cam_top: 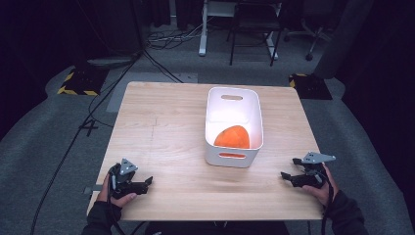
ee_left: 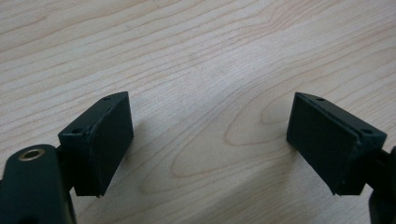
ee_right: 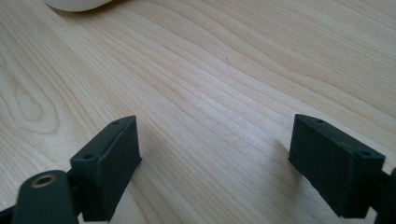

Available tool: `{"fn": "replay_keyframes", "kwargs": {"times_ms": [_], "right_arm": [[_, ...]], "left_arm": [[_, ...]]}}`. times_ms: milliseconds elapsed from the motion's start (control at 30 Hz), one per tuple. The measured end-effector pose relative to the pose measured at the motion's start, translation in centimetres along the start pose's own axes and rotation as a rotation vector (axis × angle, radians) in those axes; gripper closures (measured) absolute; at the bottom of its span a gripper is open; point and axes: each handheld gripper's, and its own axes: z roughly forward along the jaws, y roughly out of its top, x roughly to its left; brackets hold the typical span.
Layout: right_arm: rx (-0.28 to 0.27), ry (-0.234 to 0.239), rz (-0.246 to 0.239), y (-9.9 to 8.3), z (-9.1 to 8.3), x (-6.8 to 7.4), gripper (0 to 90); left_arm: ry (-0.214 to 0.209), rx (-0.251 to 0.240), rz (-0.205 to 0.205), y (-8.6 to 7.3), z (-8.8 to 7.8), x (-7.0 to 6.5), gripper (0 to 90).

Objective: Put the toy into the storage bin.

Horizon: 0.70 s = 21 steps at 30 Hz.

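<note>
Near the table's front edge I hold both the left gripper (cam_top: 147,182) and right gripper (cam_top: 288,168) empty, jaws spread, and reaching carelessly for the orange fruit (cam_top: 232,136) could shove its white bin (cam_top: 211,117).

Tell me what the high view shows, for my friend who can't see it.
A white plastic bin holding a round orange thing sits on a light wooden table. Near the front edge, the left gripper and right gripper rest open, holding nothing.

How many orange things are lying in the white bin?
1. A single orange thing lies at the near end of the white bin, the end toward the person; the near wall could hide something small behind it.
</note>
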Motion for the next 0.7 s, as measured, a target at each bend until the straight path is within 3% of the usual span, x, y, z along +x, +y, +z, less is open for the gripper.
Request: {"fn": "replay_keyframes", "kwargs": {"times_ms": [700], "right_arm": [[0.0, 0.004, -0.007, 0.03, 0.04, -0.01, 16.3]], "left_arm": [[0.007, -0.002, -0.002, 0.08, 0.09, 0.03, 14.6]]}}
